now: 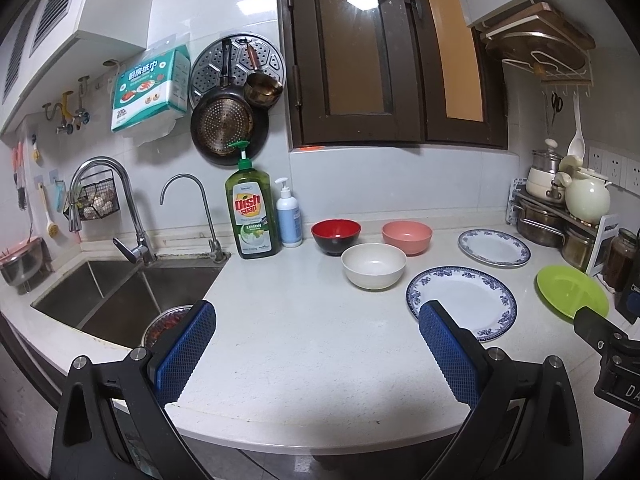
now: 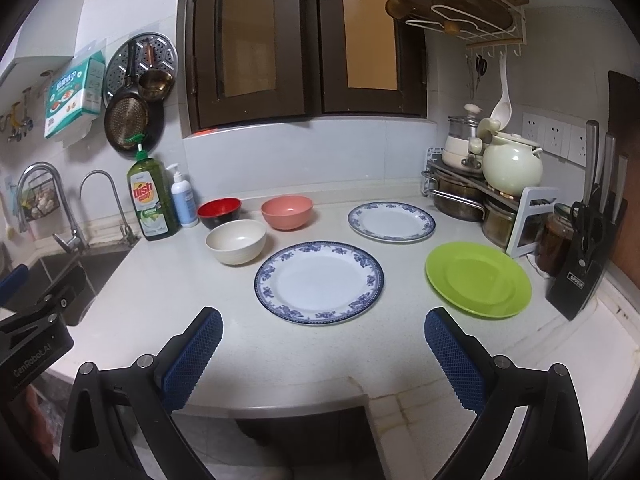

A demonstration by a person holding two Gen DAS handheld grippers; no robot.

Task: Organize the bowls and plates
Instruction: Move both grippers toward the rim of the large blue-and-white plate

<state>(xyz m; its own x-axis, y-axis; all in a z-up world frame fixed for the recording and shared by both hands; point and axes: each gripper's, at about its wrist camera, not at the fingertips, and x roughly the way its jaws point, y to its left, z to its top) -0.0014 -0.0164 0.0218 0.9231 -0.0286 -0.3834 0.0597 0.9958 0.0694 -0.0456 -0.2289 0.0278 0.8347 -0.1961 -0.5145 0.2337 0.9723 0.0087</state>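
Blue-padded left gripper (image 1: 316, 350) hangs over the bare front of the pale speckled stone countertop (image 1: 300, 336), jaws spread wide and gripping nothing; the matching right gripper (image 2: 323, 354) is level beside it, equally agape and empty, just short of the nearer blue-and-white floral-rimmed plate (image 2: 319, 282). Behind lie a second floral-rimmed plate (image 2: 391, 222) and, at right, a lime-green plastic plate (image 2: 478, 279); a cream bowl (image 2: 236, 241), a salmon-pink bowl (image 2: 287, 212) and a red-lined black bowl (image 2: 219, 211) cluster beside the green dish-soap bottle (image 2: 150, 200).

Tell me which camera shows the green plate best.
The right wrist view: the green plate lies whole and unblocked on the counter, beside the knife block. In the left wrist view it sits near the right edge, smaller, with the right gripper's finger covering part of its near rim.
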